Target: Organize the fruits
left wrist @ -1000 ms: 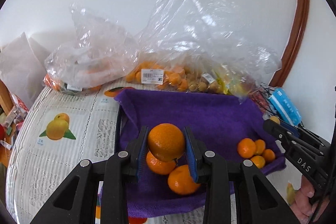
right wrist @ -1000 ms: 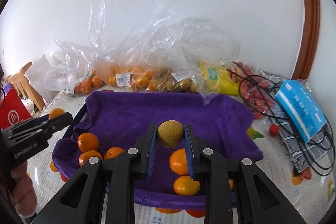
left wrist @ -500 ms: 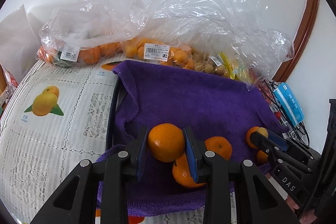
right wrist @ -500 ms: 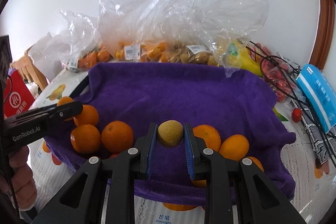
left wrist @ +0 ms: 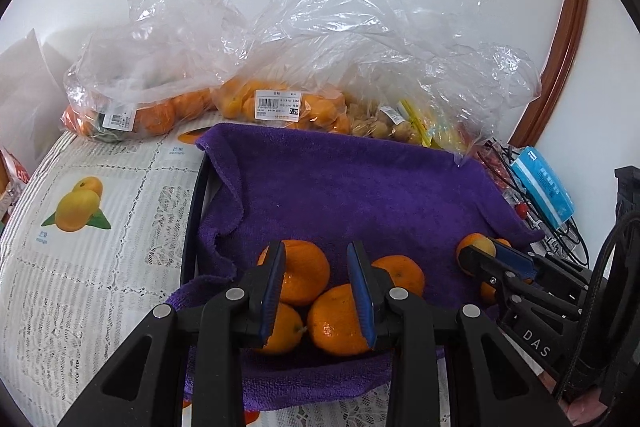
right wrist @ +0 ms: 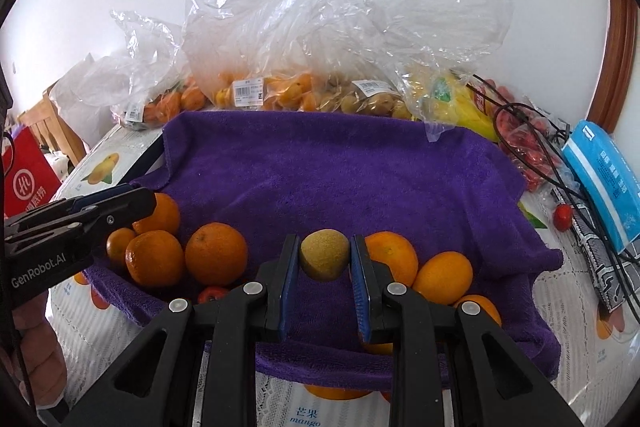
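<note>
A purple towel lines a dark tray on the table. My left gripper is open low over the towel's near left part. An orange lies between its blue pads, touching the left one, with other oranges around it. My right gripper is shut on a small yellow-brown fruit above the towel's near edge, with oranges on its right and a group of oranges on its left. The left gripper shows in the right wrist view.
Clear plastic bags of oranges and small yellow fruit lie along the wall behind the tray. Bananas, black cables and a blue pack lie on the right. A fruit-print tablecloth covers the table.
My left gripper has lowered to the towel and opened, letting go of its orange among the others. My right gripper has come lower and nearer the towel, still holding the small fruit.
</note>
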A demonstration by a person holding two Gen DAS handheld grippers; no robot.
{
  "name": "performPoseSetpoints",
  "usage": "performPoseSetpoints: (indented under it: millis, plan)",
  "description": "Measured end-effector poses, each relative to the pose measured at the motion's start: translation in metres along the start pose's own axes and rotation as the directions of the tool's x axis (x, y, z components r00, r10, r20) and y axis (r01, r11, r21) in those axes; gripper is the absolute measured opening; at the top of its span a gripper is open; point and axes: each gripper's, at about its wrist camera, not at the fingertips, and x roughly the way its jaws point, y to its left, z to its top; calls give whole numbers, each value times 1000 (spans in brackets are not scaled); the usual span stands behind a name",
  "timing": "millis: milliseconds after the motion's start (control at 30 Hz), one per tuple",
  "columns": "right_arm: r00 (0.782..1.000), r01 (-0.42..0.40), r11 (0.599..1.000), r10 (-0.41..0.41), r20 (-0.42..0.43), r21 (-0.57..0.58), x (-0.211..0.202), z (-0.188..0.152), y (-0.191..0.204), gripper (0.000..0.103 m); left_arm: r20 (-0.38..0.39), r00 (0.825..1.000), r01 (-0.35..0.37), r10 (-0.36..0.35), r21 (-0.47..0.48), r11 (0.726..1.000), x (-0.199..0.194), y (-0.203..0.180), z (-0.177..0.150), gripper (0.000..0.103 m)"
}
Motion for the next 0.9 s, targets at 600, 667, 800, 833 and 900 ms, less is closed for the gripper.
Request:
performPoseSetpoints:
  millis: [600,667,800,833,900]
  plan:
    - [999,19,999,-21,50,43,-12,4,-7,55,3,1000,-16,16,-23,1000,-7,5,5,40]
    - [999,9,998,-12,53,63,-16,5,-9,55,4,1000,-25,26,-24,999,-10,5,5,42]
    - [998,-21,991,14,59,129,-32,5,-14,56,4,999,-33,33,-5,999,-22,1,7,50]
    - [998,-11,989,2,59,145,-38,4,-15,56,12,999,-34,34,1,999,-27,-2,7,59]
    - [998,9,989,-18,60,146,-54,3,-14,56,22,999,-49,49,23,999,-38,-8,5,65]
